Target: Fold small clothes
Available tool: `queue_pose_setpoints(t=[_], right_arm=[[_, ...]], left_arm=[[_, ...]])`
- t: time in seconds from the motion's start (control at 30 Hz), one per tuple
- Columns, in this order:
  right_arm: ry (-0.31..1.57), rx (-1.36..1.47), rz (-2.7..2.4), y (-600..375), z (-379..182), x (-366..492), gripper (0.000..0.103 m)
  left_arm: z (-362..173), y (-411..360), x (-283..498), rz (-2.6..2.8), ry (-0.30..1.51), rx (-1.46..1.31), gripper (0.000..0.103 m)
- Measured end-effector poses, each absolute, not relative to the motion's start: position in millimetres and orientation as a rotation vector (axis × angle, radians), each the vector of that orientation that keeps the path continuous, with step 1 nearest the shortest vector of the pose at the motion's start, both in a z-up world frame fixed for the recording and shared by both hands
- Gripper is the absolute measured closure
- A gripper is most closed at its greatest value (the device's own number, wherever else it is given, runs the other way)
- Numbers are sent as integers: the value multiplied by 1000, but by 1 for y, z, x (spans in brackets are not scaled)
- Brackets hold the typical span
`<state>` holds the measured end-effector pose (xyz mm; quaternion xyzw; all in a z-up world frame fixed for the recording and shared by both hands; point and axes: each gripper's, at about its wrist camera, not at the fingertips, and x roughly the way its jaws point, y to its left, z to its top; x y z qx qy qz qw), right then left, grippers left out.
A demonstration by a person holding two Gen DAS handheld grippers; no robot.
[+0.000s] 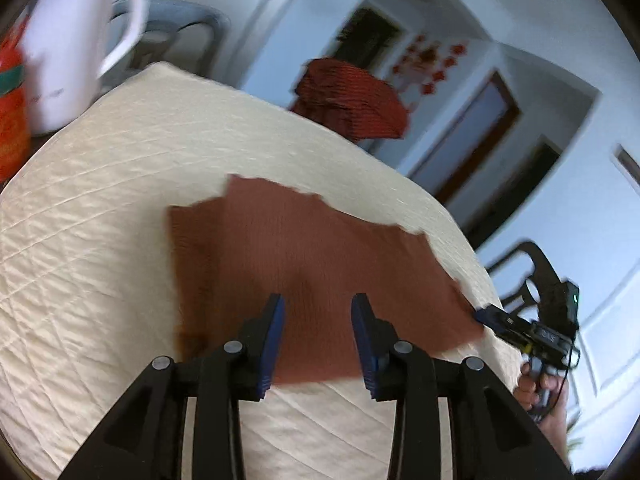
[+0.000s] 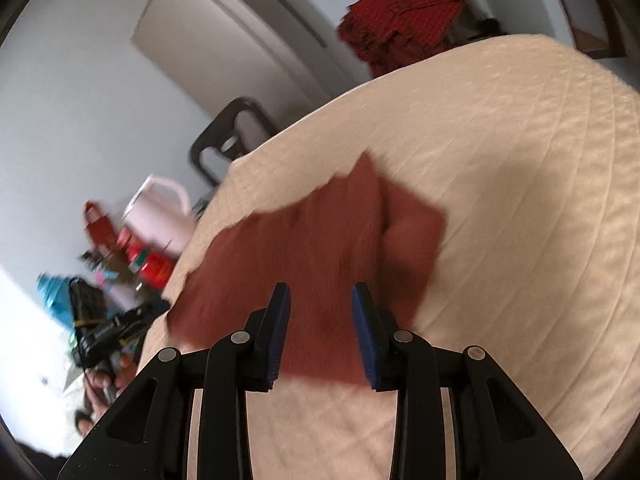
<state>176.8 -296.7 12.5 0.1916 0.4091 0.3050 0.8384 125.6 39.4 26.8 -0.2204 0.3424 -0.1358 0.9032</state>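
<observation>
My left claw [image 1: 318, 308] and right claw [image 2: 320, 298] hang spread, empty, over the flat rust-brown knitted cloth [image 1: 304, 264] on the cream quilted bench [image 1: 100, 200]. Fold seems unstarted; next I should pinch its near edge.

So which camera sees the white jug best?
The left wrist view: the jug is big and close at the top left, handle clear, though cut off by the edge. In the right wrist view the jug is small, far and blurry.

Cream quilted table cover [image 1: 120, 200], rust cloth [image 1: 312, 260] lying flat
</observation>
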Motion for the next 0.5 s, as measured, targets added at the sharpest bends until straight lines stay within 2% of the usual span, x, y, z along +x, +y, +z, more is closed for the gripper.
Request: queue_pose_setpoints(t=[0.3, 0.4, 0.47, 0.5], right_arm=[[848, 238, 713, -228, 21, 159, 70], [891, 204, 683, -216, 7, 167, 70], [919, 202, 635, -225, -4, 171, 83], [922, 227, 625, -236, -7, 171, 94]], left_arm=[[36, -43, 140, -337, 725, -249, 66], [22, -57, 153, -294, 799, -194, 66], [6, -57, 153, -248, 856, -158, 67], [4, -52, 149, -260, 841, -172, 67]])
